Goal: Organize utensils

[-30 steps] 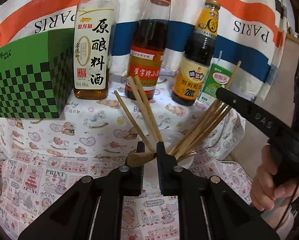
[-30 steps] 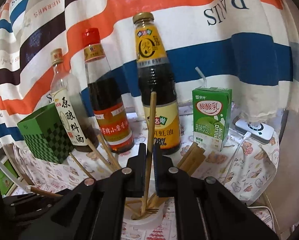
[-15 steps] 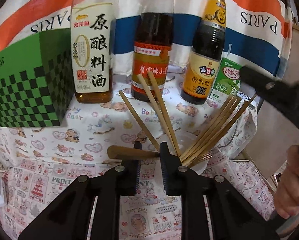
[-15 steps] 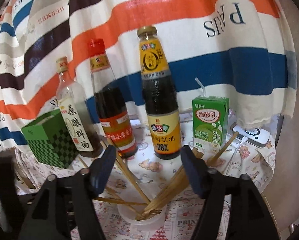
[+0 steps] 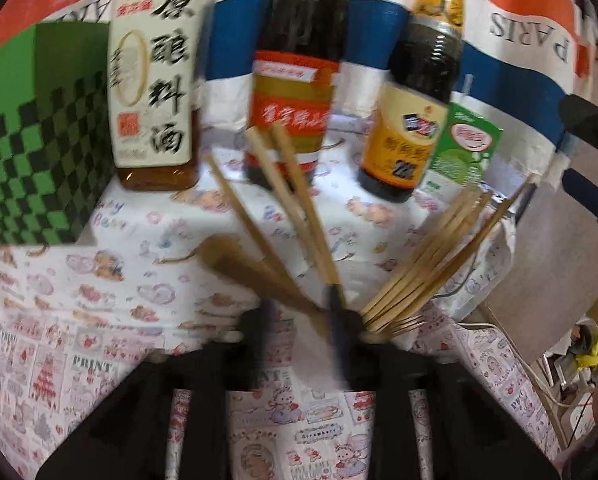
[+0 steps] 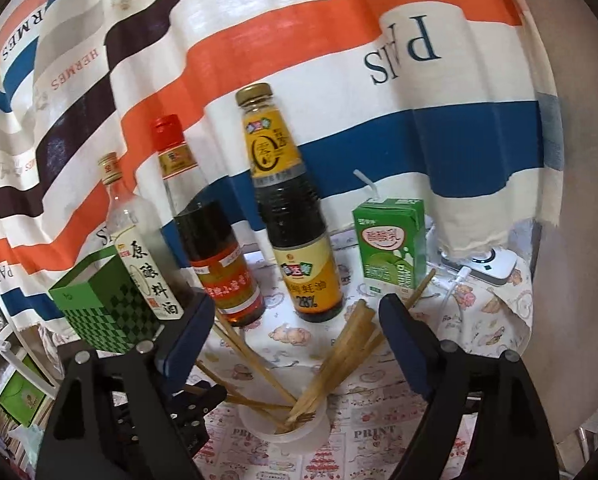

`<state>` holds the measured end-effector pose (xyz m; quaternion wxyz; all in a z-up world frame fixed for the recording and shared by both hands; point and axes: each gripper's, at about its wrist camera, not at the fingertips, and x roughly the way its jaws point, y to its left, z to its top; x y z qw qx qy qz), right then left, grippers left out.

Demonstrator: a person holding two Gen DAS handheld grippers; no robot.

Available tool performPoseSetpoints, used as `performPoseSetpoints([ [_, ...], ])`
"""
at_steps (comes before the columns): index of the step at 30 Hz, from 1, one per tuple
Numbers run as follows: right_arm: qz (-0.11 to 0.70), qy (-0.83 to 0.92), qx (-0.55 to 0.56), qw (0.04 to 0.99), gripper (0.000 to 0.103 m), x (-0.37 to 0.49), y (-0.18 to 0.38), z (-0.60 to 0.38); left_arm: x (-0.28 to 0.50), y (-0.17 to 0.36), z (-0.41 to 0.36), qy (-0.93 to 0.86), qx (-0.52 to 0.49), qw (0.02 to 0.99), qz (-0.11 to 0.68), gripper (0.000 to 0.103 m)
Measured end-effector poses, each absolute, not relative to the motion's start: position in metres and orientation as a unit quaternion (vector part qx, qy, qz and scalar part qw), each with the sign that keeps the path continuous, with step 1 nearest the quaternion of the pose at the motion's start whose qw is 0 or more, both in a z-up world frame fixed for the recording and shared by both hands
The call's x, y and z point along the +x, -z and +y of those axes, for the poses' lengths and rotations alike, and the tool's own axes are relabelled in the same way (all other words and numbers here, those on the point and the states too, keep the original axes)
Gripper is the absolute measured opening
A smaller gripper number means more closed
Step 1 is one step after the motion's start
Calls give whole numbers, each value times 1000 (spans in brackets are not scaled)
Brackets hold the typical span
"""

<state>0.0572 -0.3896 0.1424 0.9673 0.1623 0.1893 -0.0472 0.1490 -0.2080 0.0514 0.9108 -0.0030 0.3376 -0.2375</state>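
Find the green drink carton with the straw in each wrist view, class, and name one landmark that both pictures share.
Left wrist view: the green drink carton is right of centre in the upper half, just right of the yellow-labelled dark sauce bottle.
Right wrist view: the carton is right of centre, again just right of that bottle.
Shared landmark: the yellow-labelled dark sauce bottle.

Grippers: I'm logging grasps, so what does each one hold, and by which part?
The left gripper pinches one chopstick near its lower end; the right gripper is open, holding nothing.

Both wrist views face the bottles [image 6: 295,216] (left nearer, seemingly blurred).
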Motion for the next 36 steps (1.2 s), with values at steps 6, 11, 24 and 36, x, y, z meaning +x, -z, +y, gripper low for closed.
performPoseSetpoints([
  [6,191,49,164,967,86,57,-142,-391,119,-82,-176,243,-23,935,257,79],
  [11,188,43,163,968,87,55,-145,-385,96,-109,-141,216,-31,954,206,87],
  [24,108,32,103,988,101,19,-158,-339,44,-90,-66,136,8,978,158,96],
  [36,108,32,65,992,103,-22,-108,-305,4,-53,-30,103,-20,989,109,102],
])
